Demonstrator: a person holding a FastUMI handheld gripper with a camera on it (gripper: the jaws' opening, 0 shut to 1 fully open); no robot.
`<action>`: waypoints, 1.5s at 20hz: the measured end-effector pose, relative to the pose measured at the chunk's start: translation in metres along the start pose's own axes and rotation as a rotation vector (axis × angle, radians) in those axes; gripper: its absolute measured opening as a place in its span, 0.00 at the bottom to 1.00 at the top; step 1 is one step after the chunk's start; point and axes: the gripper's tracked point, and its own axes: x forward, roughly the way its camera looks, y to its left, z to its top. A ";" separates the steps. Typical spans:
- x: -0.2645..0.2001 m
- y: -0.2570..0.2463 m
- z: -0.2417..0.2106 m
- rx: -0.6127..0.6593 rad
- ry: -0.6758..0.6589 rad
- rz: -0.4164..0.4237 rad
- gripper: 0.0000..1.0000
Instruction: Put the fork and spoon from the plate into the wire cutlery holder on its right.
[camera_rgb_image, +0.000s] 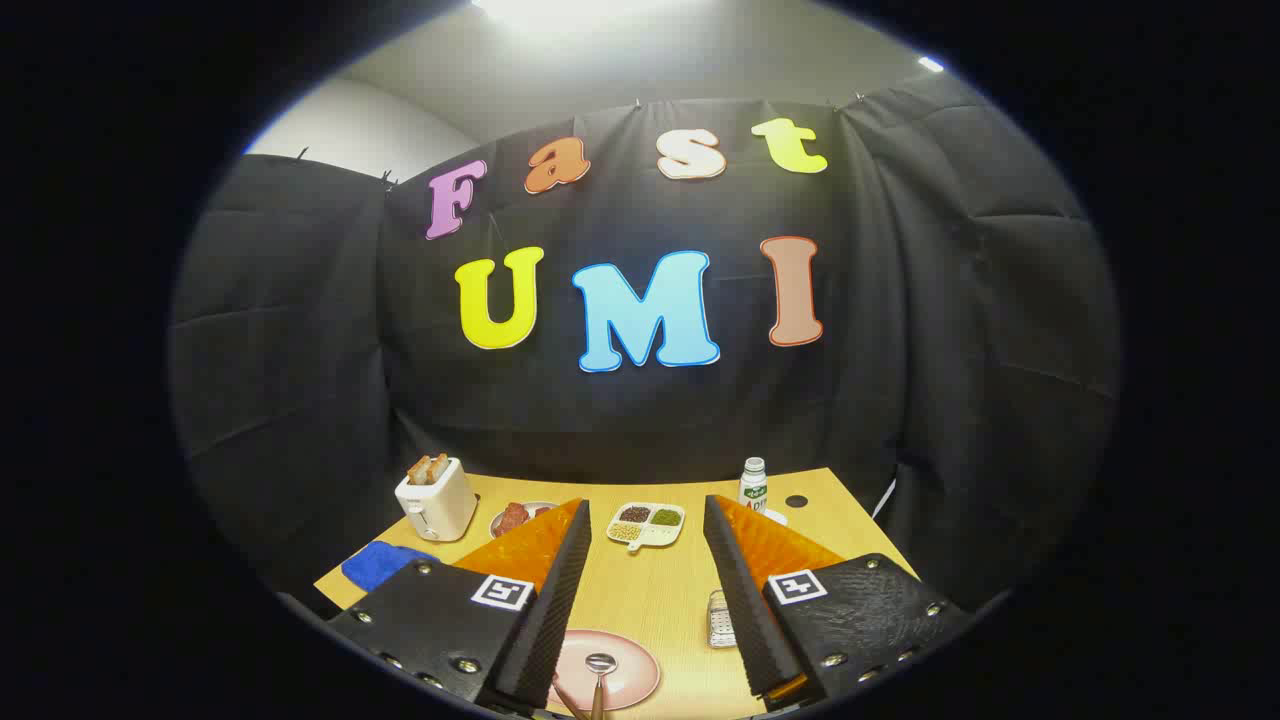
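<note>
Gripper (645, 590) spread wide, nothing between fingers; held high above the table (650, 600) and pitched roughly level, so the view takes in more wall than tabletop. Reads as a hover prior to descent, no grasp begun. Pink plate (630, 685) sits low between the fingers, close in; spoon (600, 670) lies on it, bowl pointing away, handle running back toward the gripper. A second thin handle beside it, prob. the fork (565, 700), mostly cut off, can't confirm tines. Holder (720, 618) stands just right of plate, tight against the right finger, partly hidden by it; looks empty, not sure. Layout suits the job: utensils lie flat w/ handles toward the approach, holder upright and near, so transfer is short. Beyond the fingers, well apart from the work: toaster (437, 497) w/ bread, blue cloth (380, 562), sectioned dish (645, 524), small bottle (753, 483). Next move, by judgement: pitch down, lower over spoon handle, narrow fingers across it. Risk: flat thin handle on plate, may slip.
</note>
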 end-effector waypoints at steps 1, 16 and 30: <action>0.002 0.002 -0.003 -0.002 0.007 0.004 0.71; 0.032 0.019 -0.108 -0.068 0.250 0.072 0.71; 0.030 0.039 -0.334 -0.132 0.774 0.165 0.62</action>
